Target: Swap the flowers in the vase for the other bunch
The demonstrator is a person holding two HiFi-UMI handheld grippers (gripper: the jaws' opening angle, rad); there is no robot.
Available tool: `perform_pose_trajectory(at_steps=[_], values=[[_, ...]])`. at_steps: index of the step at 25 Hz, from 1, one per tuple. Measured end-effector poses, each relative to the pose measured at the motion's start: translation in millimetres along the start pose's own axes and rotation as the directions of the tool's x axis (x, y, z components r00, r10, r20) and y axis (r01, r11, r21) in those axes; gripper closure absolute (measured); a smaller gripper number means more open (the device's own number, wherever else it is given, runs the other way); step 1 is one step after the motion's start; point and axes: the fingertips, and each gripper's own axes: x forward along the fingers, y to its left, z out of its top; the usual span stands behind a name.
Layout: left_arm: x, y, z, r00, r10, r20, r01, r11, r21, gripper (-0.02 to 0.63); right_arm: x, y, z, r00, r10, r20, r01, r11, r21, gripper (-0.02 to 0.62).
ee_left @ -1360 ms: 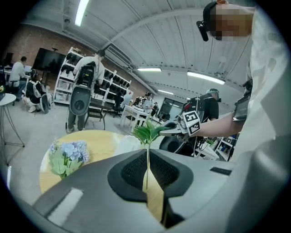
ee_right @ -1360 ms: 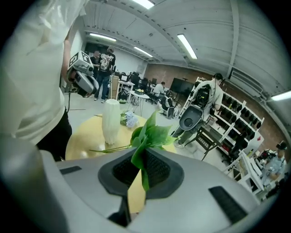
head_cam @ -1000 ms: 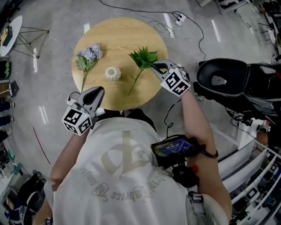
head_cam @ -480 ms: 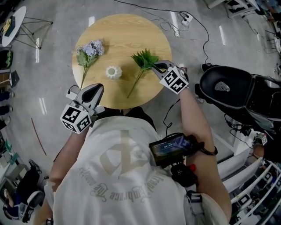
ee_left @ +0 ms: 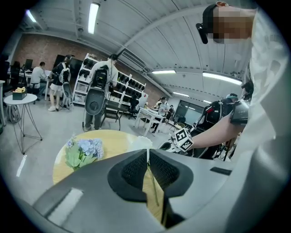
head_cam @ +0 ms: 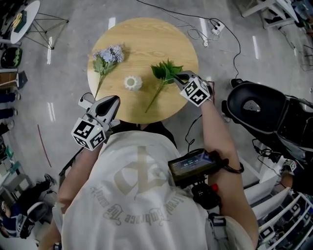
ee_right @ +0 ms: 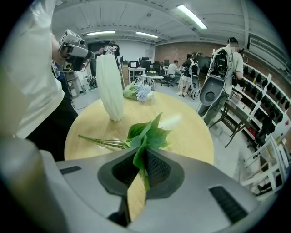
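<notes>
On the round wooden table [head_cam: 146,34], a green leafy bunch [head_cam: 164,72] lies right of centre, its stems pointing toward the near edge. My right gripper [head_cam: 178,74] is shut on one of its leaves [ee_right: 142,154], low over the table. A white ribbed vase [head_cam: 132,83] stands upright in the middle with nothing in it. The blue-purple flower bunch [head_cam: 108,56] lies flat on the left side. My left gripper [head_cam: 113,99] hovers at the table's near edge, shut and holding nothing [ee_left: 148,157].
A black chair [head_cam: 259,105] stands right of the table. Cables and a power strip [head_cam: 215,28] lie on the floor behind it. A small white side table [head_cam: 19,14] is at the far left. People and shelves [ee_left: 102,86] fill the background.
My right gripper has sunk toward the tabletop with the green bunch in it. The left gripper has stayed at the near edge.
</notes>
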Motion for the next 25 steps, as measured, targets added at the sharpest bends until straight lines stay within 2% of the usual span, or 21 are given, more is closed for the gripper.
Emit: perform_pose_trajectory(at_steps=[7,9,12,19,25], values=[[-8,0,-1,1.0,0.024,0.011,-0.024,1.0,0.001,0.586,2,-3,-1,1.0,-0.009,0.002,0.009,1.0,0.014,0.567],[-10,-1,-2,1.0,0.028,0.014,-0.028,1.0,0.002,0.586,0,-4,-1,1.0,-0.014,0.011,0.014,1.0,0.024,0.483],[-12,-4,-4,1.0,0.027,0.014,-0.027,1.0,0.011,0.586,-6,-5,-1,0.999,-0.029,0.027,0.028,0.999,0.039,0.463],[-21,-11,-8,0.999,0.03,0.021,-0.03,0.999,0.021,0.586,-28,-9,7,0.988,-0.101,0.121,0.084,0.987,0.139,0.46],[-18,-20,-9,0.999,0.023,0.039,-0.024,0.999,0.025,0.586,-60,-14,19,0.952,-0.187,0.244,0.133,0.966,0.221,0.482]])
